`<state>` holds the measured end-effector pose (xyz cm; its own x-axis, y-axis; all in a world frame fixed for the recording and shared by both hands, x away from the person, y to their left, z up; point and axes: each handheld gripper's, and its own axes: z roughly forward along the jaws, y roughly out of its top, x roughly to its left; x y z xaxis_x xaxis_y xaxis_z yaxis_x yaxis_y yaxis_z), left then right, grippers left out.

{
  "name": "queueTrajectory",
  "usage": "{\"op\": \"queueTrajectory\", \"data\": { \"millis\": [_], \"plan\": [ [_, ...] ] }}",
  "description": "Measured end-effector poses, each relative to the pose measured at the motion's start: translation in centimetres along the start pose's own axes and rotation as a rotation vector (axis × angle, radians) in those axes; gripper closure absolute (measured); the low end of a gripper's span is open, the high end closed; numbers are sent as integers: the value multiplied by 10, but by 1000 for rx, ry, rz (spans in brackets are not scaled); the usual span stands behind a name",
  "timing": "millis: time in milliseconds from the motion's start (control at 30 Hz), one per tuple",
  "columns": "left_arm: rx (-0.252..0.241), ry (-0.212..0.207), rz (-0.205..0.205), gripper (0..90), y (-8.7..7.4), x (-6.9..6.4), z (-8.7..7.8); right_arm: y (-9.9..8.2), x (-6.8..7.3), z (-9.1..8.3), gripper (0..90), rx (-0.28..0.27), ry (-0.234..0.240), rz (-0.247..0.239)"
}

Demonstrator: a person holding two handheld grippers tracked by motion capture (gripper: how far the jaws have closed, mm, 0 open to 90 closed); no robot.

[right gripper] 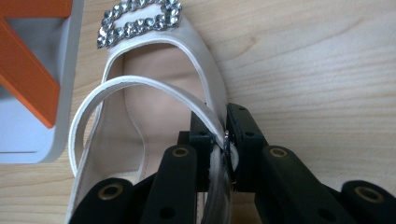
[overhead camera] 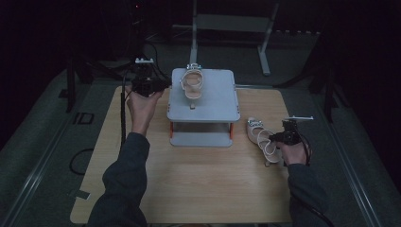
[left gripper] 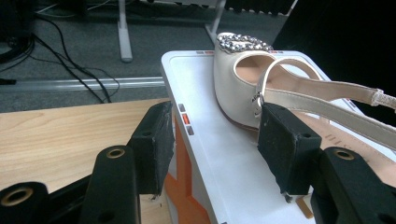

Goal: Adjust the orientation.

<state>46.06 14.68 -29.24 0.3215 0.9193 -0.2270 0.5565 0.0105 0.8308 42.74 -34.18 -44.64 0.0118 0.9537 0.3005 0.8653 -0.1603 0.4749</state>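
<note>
Sleeves get cut off at the bottom edge, and the dim room behind the table is pretty much unreadable. Two shoes total. Near one [right gripper: 154, 121] lies on the wooden table [overhead camera: 198, 189] at about 4 o'clock from the grey stand [overhead camera: 222, 101], right gripper [right gripper: 224, 135] pinched tight on its side edge and strap. Far one [left gripper: 243, 81] sits on the stand, and the left gripper [left gripper: 212, 135], at the stand's 9 o'clock, has jaws parted around the stand's edge and the shoe's side, not squeezing.

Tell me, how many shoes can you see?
2. One shoe lies on top of the grey stand. The other shoe lies on the wooden table right of the stand, with the right gripper shut on its side.
</note>
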Motion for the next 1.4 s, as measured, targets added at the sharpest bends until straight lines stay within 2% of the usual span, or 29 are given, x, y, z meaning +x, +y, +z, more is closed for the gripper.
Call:
{"op": "queueTrajectory", "data": {
  "millis": [200,233,367,600,933,1400],
  "plan": [
    [0,0,-1,460,0,0,0,0,0,0,829,4,17,57],
    [-2,0,0,460,0,1,-1,-1,0,0,830,3,30,85],
    [-5,-1,0,460,0,1,-3,-2,0,1,830,-7,56,121],
    [-11,2,0,460,0,1,-6,-1,3,3,830,-11,90,144],
    [-13,-5,5,460,0,0,-5,5,8,-2,830,-41,116,167],
    [-12,-13,-2,460,0,1,-4,10,11,-7,829,-55,112,170]
  ]
}}
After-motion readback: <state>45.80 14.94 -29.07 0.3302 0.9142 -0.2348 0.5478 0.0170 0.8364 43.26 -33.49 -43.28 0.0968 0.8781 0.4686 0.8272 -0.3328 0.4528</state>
